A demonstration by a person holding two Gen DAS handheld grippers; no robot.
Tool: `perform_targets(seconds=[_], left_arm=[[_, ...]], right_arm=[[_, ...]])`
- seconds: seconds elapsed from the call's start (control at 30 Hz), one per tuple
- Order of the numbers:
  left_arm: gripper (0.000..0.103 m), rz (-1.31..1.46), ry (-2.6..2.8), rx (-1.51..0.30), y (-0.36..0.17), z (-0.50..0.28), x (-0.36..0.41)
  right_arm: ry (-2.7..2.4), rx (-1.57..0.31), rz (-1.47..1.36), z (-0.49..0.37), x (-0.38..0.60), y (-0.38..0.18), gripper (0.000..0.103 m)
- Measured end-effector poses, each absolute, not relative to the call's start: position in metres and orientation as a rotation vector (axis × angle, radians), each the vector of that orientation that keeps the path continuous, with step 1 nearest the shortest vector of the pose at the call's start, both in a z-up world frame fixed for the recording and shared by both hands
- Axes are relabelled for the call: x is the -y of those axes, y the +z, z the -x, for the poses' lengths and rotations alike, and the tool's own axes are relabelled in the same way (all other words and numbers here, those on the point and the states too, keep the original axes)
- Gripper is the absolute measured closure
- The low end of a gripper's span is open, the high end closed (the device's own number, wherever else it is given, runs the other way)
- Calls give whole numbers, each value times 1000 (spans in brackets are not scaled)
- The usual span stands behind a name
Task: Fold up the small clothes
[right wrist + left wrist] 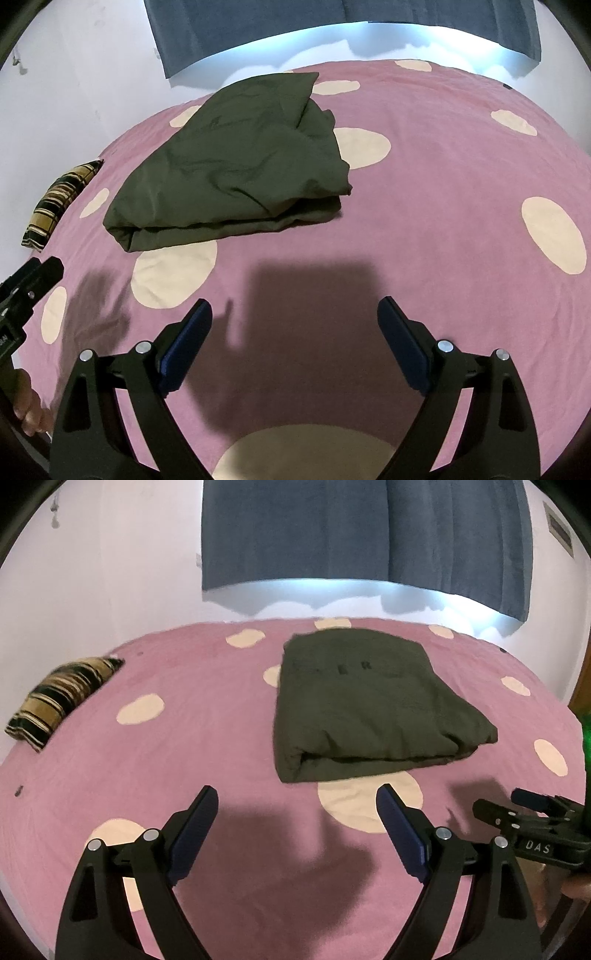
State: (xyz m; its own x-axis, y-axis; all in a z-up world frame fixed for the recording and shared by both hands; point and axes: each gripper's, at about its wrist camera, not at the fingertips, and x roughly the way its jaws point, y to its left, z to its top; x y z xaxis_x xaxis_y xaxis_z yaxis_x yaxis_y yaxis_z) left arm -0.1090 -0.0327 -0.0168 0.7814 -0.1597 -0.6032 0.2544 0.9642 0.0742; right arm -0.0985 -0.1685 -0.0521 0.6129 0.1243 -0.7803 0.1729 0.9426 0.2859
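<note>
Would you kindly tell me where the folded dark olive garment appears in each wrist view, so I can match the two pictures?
Left wrist view: the folded dark olive garment lies right of centre on the pink spotted bedspread.
Right wrist view: the garment sits upper left of centre.
Shared landmark: the striped brown-and-black cushion at the bed's left edge.

Probably bedroom: bedspread point(184, 760), curtain point(332, 535).
</note>
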Motion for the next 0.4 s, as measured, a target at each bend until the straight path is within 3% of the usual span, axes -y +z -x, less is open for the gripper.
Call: perform_targets(seconds=[0.1, 0.4], left_arm=[[17, -179, -216, -565, -13, 115, 33], [17, -109, -208, -583, 13, 98, 12]], right_arm=[[-29, -919, -353, 99, 166, -53, 12], [-3, -883, -415, 102, 183, -38, 12]])
